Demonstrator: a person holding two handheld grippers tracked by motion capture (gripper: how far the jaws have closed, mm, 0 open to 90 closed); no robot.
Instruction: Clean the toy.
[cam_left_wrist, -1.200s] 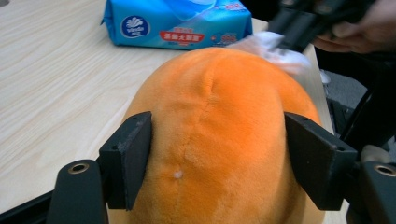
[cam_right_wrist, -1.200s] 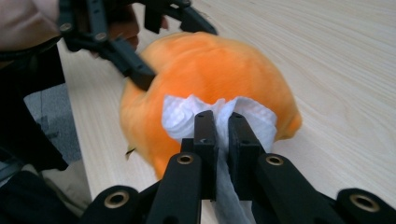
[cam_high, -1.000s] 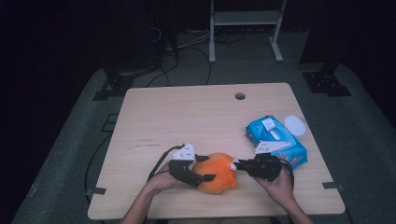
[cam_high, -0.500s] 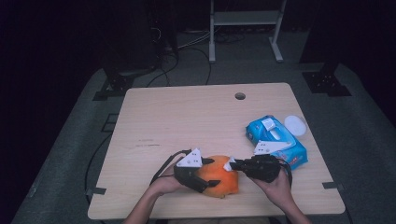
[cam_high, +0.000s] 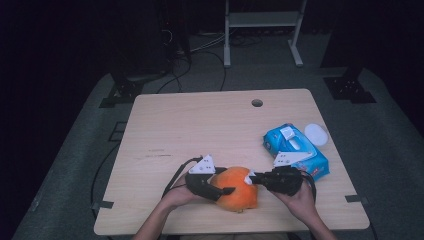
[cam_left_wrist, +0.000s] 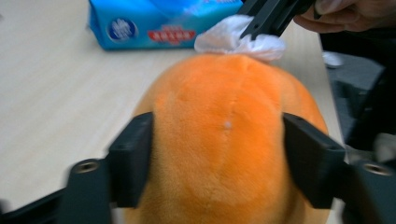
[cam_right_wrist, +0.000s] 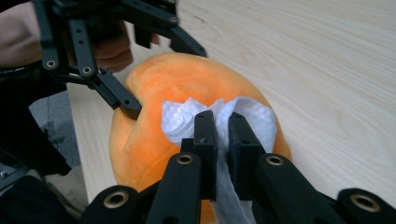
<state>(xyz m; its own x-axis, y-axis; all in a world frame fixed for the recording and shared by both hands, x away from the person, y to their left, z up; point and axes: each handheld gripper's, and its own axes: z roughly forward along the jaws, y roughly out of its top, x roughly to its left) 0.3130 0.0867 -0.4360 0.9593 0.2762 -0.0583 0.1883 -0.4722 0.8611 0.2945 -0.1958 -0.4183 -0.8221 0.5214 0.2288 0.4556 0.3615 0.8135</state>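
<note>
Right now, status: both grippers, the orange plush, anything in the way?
Left gripper jaws just closing, clamped on orange plush. Right gripper shut on white wipe, pressed to plush. Blue wipes pack to the right, clear.

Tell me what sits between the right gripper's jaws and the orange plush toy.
A crumpled white tissue: the right gripper pinches it against the orange plush toy, as the right gripper view shows.

Orange plush toy (cam_left_wrist: 224, 140) bottom cut off

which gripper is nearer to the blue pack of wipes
Right. The right gripper sits just in front of the blue wipes pack, while the left gripper clamps the orange plush toy farther left.
</note>
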